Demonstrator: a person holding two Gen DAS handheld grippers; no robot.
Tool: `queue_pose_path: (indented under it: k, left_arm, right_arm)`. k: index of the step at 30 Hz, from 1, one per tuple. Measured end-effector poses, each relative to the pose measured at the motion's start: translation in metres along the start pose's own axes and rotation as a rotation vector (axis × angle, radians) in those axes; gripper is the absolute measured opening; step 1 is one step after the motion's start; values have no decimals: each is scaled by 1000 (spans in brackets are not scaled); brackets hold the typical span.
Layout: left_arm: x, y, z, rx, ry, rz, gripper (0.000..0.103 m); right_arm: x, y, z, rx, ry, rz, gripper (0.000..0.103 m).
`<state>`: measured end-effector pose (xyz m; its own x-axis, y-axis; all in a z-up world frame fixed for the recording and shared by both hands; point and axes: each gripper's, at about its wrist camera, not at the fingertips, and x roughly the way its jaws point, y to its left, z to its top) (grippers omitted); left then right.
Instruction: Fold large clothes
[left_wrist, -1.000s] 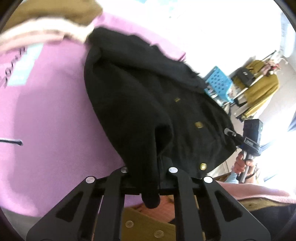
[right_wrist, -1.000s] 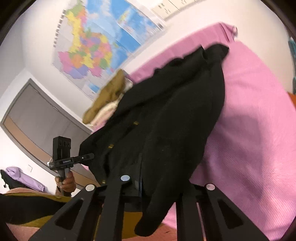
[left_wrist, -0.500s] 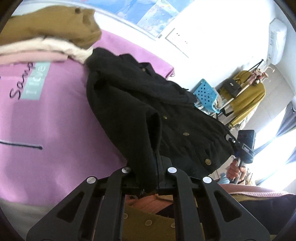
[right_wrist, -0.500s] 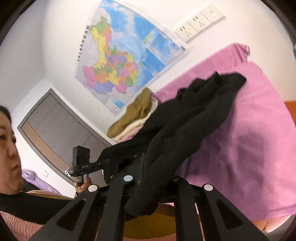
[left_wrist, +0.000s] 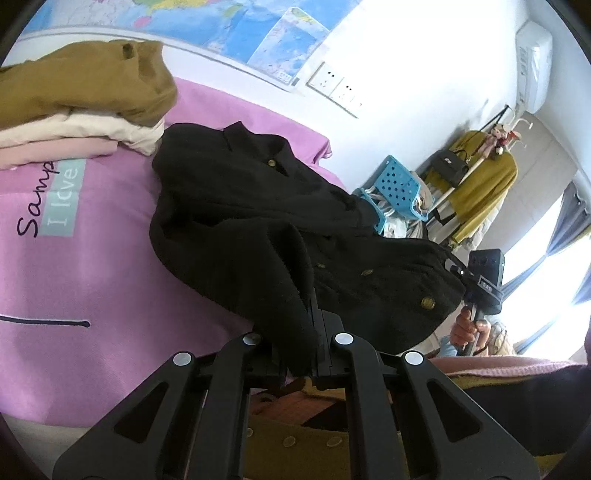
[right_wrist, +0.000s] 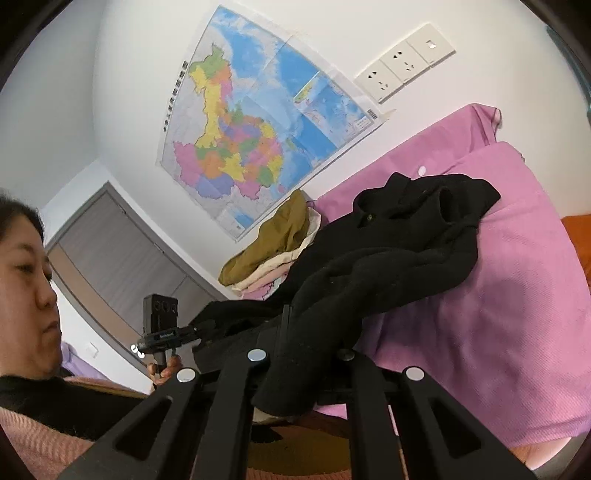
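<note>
Black coat stretches ahead – hem pinched in both claws.

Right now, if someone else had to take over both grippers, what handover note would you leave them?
Left gripper: shut on a near edge of the black coat.
Right gripper: shut on another near part of the same coat.
Coat: near end lifted between the grippers, collar end bunched on the pink sheet.
Beside it, against the wall: stack of folded clothes, mustard garment on top.
Done: coat gripped by both grippers.
Left: lay it flat, fold it, probably add it to the stack.
</note>
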<state>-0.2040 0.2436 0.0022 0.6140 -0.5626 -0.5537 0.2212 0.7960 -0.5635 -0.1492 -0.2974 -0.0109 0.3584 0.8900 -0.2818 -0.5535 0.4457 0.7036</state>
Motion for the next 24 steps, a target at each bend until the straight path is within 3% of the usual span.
queue_pose_path:
  k: [6,12,19,24]
  left_arm:
    - [-2,2,17,6,4,24,9]
    - [-3,1,56,30,10,56,10]
    - [8,-2,120,84,19,118,10]
    - [28,11,166,70,35,171,11]
  right_arm:
    - [5,5,23,2,-15,0,7]
    - [20,4,64,5,-22,-17,7]
    - [44,-8,118,48,-30,-39,8]
    - [66,-28,155,98,-22,-63,8]
